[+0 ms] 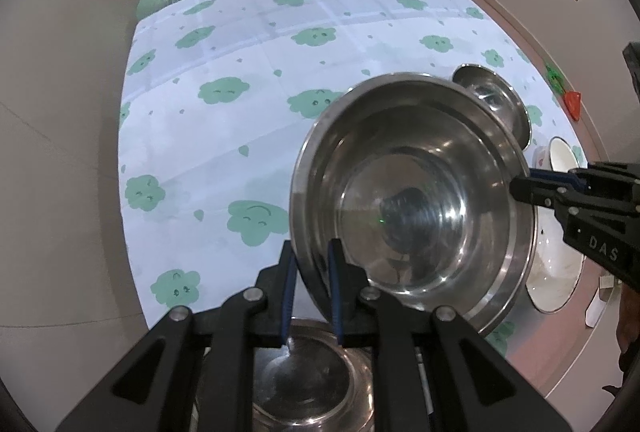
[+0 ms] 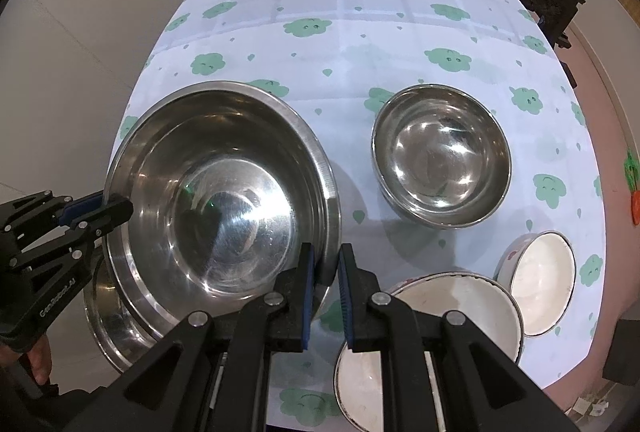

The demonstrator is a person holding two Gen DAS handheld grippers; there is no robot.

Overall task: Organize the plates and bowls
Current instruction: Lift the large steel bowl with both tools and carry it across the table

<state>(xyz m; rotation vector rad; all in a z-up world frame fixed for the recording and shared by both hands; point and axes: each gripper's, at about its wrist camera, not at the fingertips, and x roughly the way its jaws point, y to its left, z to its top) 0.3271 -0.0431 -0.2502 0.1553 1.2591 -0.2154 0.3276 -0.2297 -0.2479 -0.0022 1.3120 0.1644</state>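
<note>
Black gripper fingers fill the near edge of both views, and both tools are clamped on one large steel bowl (image 2: 224, 191), lifted and tilted above the cloud-print tablecloth (image 2: 360, 31): the left gripper (image 1: 312, 288) pinches its near-left rim, the right gripper (image 2: 325, 280) its opposite rim. Directly below, at the near left, sits another steel basin (image 1: 308, 384), likely the nesting target. Level the bowl first, centre it over that basin, then lower both sides together so neither rim slips on the pads. Farther right rest a medium steel bowl (image 2: 442, 155), a large white bowl (image 2: 448, 320) and a small white bowl (image 2: 540, 280).
</note>
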